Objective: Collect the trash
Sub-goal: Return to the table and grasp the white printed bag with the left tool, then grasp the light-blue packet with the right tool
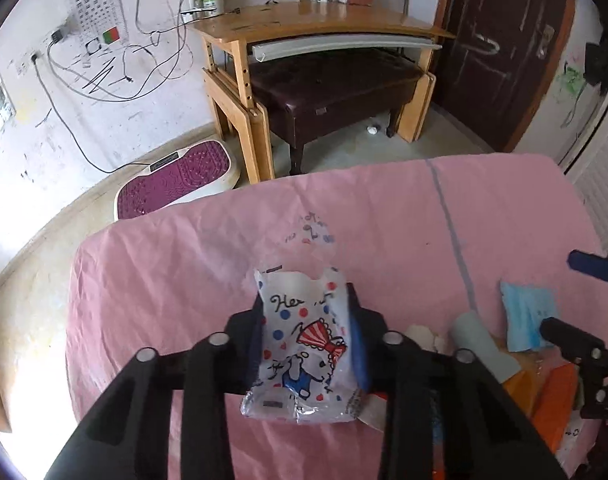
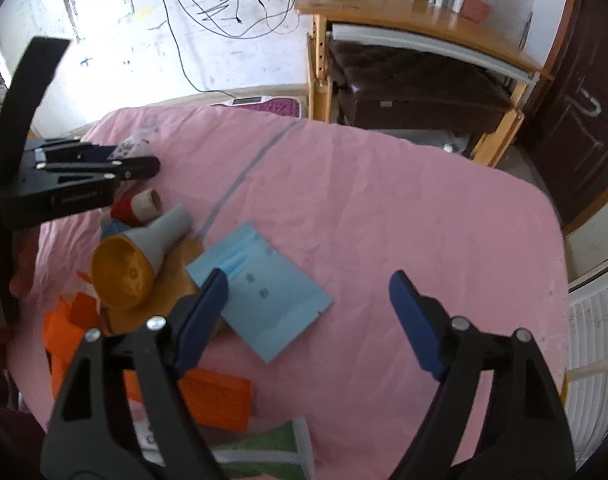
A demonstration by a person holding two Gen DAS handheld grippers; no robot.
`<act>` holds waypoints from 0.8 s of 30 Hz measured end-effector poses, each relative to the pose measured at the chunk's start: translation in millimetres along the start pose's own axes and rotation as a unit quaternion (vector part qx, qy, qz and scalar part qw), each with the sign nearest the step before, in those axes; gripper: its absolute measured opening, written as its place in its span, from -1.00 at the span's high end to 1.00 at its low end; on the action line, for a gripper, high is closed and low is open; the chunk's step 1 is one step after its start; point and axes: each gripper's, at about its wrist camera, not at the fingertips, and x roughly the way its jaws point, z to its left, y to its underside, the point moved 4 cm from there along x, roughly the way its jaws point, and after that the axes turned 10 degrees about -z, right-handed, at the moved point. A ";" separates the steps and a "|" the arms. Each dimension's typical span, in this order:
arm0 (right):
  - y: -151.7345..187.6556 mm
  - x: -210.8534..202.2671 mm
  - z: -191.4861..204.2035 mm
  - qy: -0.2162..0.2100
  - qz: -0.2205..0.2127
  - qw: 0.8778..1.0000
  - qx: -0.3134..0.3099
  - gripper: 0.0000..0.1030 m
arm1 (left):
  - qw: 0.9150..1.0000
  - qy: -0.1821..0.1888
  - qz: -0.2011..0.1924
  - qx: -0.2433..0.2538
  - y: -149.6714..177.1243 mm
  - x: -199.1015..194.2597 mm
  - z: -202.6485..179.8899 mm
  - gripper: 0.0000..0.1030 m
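My left gripper [image 1: 308, 312] is shut on a clear cartoon-print plastic bag [image 1: 304, 344] and holds it above the pink cloth [image 1: 183, 264]. In the right wrist view the left gripper [image 2: 143, 166] shows at the left. My right gripper [image 2: 308, 304] is open and empty above a light blue packet [image 2: 271, 300], which also shows in the left wrist view [image 1: 528, 316]. Left of it lie a grey and yellow cone-shaped cup [image 2: 143, 260], a red roll [image 2: 137, 208] and orange cartons [image 2: 219, 400].
A green and white box [image 2: 271, 448] lies at the near edge of the cloth. Beyond the table stand a wooden desk [image 1: 316, 24], a dark bench [image 1: 336, 88] and a purple foot massager [image 1: 175, 176] on the floor. A white radiator [image 2: 596, 328] is at the right.
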 end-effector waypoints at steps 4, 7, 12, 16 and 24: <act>-2.5 11.2 4.2 -0.032 0.022 0.999 0.014 -0.55 | 1.000 0.005 -0.013 -0.025 -0.6 -8.2 6.1 0.51; -1.7 17.0 13.7 -0.028 0.035 0.999 -0.006 -0.55 | 0.999 0.012 -0.025 -0.040 -4.6 -18.0 11.9 0.51; 0.6 19.7 18.6 -0.017 0.041 0.999 -0.024 -0.54 | 0.998 0.019 -0.027 -0.048 -2.5 -21.2 16.4 0.51; -1.3 27.3 8.3 0.008 0.043 0.999 -0.025 -0.54 | 0.998 0.025 -0.027 -0.045 -1.2 -21.3 14.2 0.51; -0.2 21.4 16.0 -0.004 0.029 0.999 -0.041 -0.01 | 0.998 0.035 -0.025 -0.050 0.4 -21.1 17.3 0.51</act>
